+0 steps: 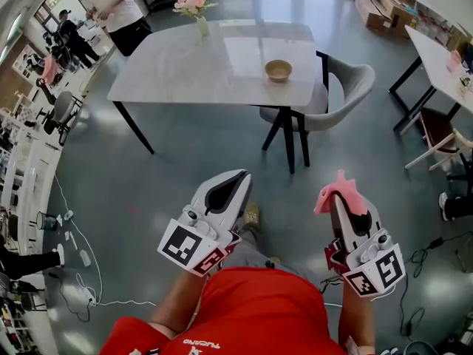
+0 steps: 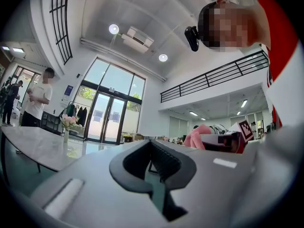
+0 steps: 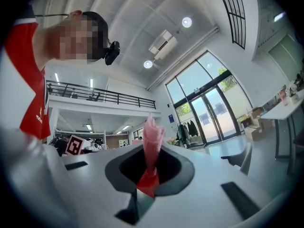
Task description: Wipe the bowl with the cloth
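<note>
Two tongs held short of the worktop [image 1: 185, 72]: left tongs [image 1: 238, 177] closed on nothing, right tongs [image 1: 344, 207] clamped on the pink cloth [image 1: 336, 189]. The bowl [image 1: 278, 69] stands near the worktop's right edge, well apart from both. Step: approach. Next: bring the cloth into the bowl.

Grey glossy floor [image 1: 185, 176]; marble table [image 1: 214, 69] (chair [image 1: 349, 87] tucked beside).

Marble-top table [image 1: 177, 69], flower vase [image 1: 202, 25] (pink blooms), grey chair [image 1: 349, 87]
</note>
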Demonstrator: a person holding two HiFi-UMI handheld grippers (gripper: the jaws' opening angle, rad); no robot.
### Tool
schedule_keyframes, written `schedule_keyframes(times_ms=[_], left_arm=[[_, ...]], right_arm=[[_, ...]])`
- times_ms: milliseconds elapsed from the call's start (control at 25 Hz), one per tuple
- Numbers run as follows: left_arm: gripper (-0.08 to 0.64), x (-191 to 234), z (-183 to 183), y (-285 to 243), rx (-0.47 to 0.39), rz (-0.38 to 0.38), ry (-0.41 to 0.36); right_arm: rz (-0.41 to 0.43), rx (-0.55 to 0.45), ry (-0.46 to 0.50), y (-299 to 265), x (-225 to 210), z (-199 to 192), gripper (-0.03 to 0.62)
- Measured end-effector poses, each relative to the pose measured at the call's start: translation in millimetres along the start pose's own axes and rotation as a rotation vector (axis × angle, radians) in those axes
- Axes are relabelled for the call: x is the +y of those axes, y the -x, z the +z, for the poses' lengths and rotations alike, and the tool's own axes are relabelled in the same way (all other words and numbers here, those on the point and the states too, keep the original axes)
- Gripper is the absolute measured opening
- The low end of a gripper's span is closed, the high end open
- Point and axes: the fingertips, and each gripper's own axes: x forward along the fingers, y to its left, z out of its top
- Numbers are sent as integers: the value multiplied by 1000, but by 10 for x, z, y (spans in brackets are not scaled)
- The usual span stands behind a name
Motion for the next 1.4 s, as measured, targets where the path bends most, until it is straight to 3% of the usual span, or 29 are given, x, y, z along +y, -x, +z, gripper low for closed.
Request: schedule_keyframes(times_ms=[840,1120,1400], left_arm=[[6,1925,103,-1203,-7,-62,-17],[6,2407,33,-1488,15,-125,-27],[6,2730,-44,-1702,28,-135,-27]], right_arm=[[-109,29,9,-1875,-899,-189,21],[-161,51,18,-2413,-1058,-292,21],[-197,63,42,-2674,-1163,-283,21]])
